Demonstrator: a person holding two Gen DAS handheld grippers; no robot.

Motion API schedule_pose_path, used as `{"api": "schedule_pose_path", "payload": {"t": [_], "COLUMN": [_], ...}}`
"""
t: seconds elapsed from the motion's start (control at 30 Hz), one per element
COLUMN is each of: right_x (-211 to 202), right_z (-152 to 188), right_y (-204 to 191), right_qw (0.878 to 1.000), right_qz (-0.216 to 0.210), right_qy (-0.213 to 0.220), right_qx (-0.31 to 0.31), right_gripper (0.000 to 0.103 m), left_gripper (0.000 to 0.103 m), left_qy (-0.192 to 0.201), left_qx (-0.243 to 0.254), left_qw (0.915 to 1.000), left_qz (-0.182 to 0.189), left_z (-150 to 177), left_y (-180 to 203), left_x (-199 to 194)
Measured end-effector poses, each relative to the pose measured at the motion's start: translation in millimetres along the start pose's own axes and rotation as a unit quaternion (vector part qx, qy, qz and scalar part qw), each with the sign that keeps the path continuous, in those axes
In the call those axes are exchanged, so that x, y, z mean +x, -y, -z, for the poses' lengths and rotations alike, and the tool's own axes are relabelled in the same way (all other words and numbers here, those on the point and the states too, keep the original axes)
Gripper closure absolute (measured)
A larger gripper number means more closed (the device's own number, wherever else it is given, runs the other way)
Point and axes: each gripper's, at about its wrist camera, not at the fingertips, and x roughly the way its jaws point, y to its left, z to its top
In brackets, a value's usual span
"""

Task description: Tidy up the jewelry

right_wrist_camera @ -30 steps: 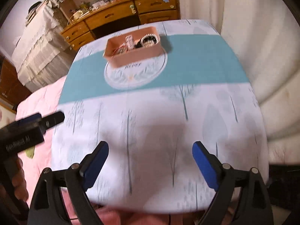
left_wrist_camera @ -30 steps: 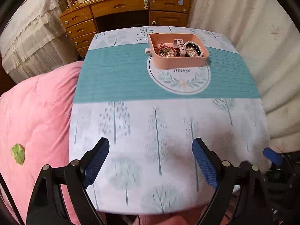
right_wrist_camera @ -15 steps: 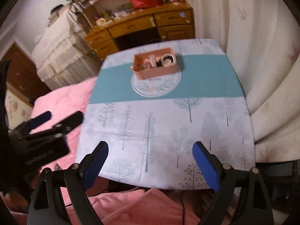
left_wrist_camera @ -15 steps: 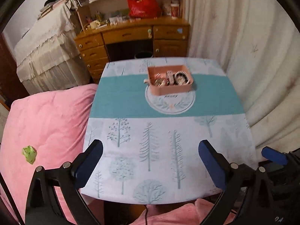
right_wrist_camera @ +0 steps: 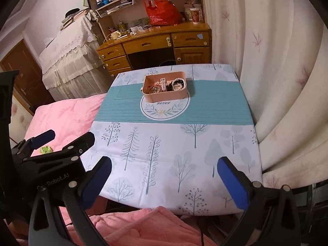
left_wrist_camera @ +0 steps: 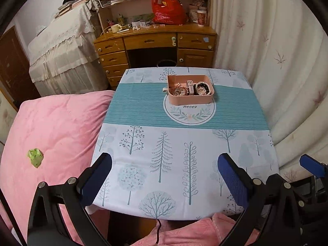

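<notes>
Left gripper (left_wrist_camera: 164, 176) at 6 o'clock, fingers spread wide, nothing held. Right gripper (right_wrist_camera: 164, 176) likewise splayed, empty, low over near table edge. Tree-print tablecloth (left_wrist_camera: 174, 153) ahead, teal band across the middle. Pink jewelry tray (left_wrist_camera: 190, 98) at 12 o'clock on the far half, overlapping round "never" emblem (left_wrist_camera: 189, 111). Inside: rose-gold watch (left_wrist_camera: 180, 91) left, white-strap watch (left_wrist_camera: 190, 87) centre, pearl bracelets (left_wrist_camera: 203, 88) right, possibly dark beads too. Pink quilt (left_wrist_camera: 51, 133) at 9 o'clock. Wooden desk (left_wrist_camera: 155, 47) beyond.
</notes>
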Motion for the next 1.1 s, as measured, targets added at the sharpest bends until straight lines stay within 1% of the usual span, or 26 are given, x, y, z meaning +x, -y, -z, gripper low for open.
{"api": "schedule_pose_path", "payload": {"t": [0.27,0.73,1.1], "right_x": [1.8,-0.8,-0.7], "right_z": [-0.6,4.9,5.7], "right_y": [-0.2,-0.4,-1.3], "right_qw": [1.0,1.0,1.0], "right_qz": [-0.007,0.003,0.008], "right_qy": [-0.004,-0.007,-0.007], "right_qx": [-0.004,-0.004,-0.005], "right_gripper": [0.0,0.0,0.0], "left_gripper": [0.001,0.001,0.001], "left_qy": [-0.001,-0.013,-0.007], "left_qx": [-0.001,-0.001,-0.001], "left_qw": [1.0,0.9999,1.0], "left_qz": [-0.003,0.009,0.006], "left_z": [2.4,4.5,4.4], "left_y": [-0.9,-2.4,-2.4], "left_x": [-1.2,-0.8,1.6]}}
